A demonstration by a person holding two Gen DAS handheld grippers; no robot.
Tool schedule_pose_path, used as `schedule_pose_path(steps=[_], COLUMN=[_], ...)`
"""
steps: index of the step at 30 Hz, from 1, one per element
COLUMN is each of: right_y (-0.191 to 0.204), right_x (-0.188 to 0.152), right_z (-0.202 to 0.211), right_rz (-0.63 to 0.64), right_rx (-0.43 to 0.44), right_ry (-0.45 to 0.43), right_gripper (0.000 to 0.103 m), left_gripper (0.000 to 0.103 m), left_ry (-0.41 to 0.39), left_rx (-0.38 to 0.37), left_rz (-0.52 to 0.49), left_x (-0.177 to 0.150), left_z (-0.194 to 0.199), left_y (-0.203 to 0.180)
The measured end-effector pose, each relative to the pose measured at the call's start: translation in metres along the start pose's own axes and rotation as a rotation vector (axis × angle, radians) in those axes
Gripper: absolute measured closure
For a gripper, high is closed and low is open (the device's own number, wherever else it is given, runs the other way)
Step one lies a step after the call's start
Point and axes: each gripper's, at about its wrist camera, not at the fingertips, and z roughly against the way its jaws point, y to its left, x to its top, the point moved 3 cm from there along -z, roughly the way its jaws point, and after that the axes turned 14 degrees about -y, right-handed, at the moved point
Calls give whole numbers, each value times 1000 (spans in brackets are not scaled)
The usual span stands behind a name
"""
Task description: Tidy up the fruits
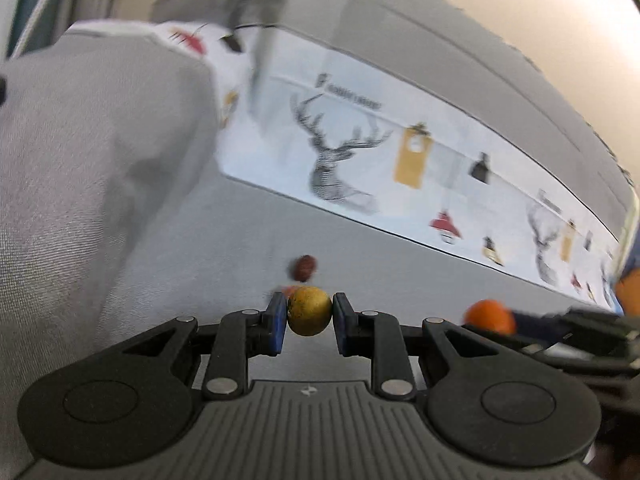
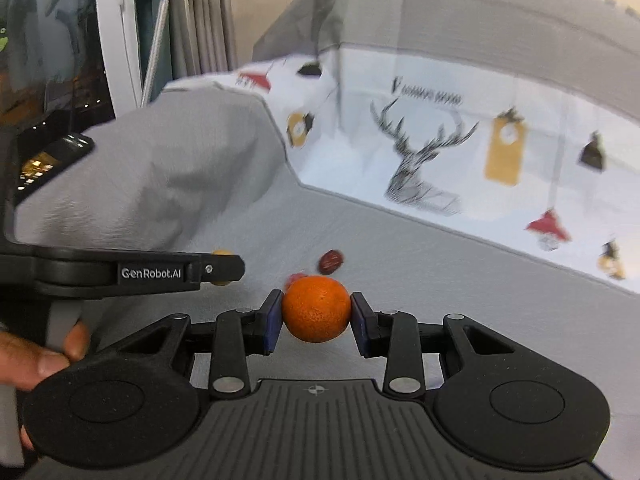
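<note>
My left gripper (image 1: 309,314) is shut on a small yellow-brown round fruit (image 1: 309,311), held above the grey sofa seat (image 1: 224,240). My right gripper (image 2: 316,312) is shut on an orange (image 2: 316,309), both blue pads pressed to its sides. A dark red-brown fruit (image 1: 305,268) lies on the seat beyond both grippers, also visible as the dark red-brown fruit (image 2: 330,261) in the right wrist view. A small reddish fruit (image 2: 295,279) peeks out just behind the orange. In the left wrist view the orange (image 1: 490,316) shows at right in the other gripper.
A grey sofa armrest (image 2: 160,176) rises on the left. A white cushion cover with deer prints (image 2: 432,152) lines the sofa back. The left gripper's body (image 2: 152,272) and a hand (image 2: 40,360) sit at the left of the right wrist view. A window frame (image 2: 120,32) stands behind.
</note>
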Motion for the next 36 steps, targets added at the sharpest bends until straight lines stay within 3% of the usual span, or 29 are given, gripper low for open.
schedule_pose_path(steps=[5,12,19,36], right_y=[-26,-50,-68,-73], right_x=[-14,-75,-90,-95], right_z=[63,111,110,105], right_rz=[-60,-162,-222,-232], right_rx=[-67,-141,-193,-228], right_ry=[-27,5,1,2], right_gripper=[66,66,66,66], left_gripper=[76,76,76,76], left_ry=[4,29,59,82], left_rx=[-94,-198,-252,-233], left_rz=[-71,-58,-102,-69], left_x=[-8,-26,-43,-43], left_z=[19,41,48,36], left_y=[-28,-52,-74,-68])
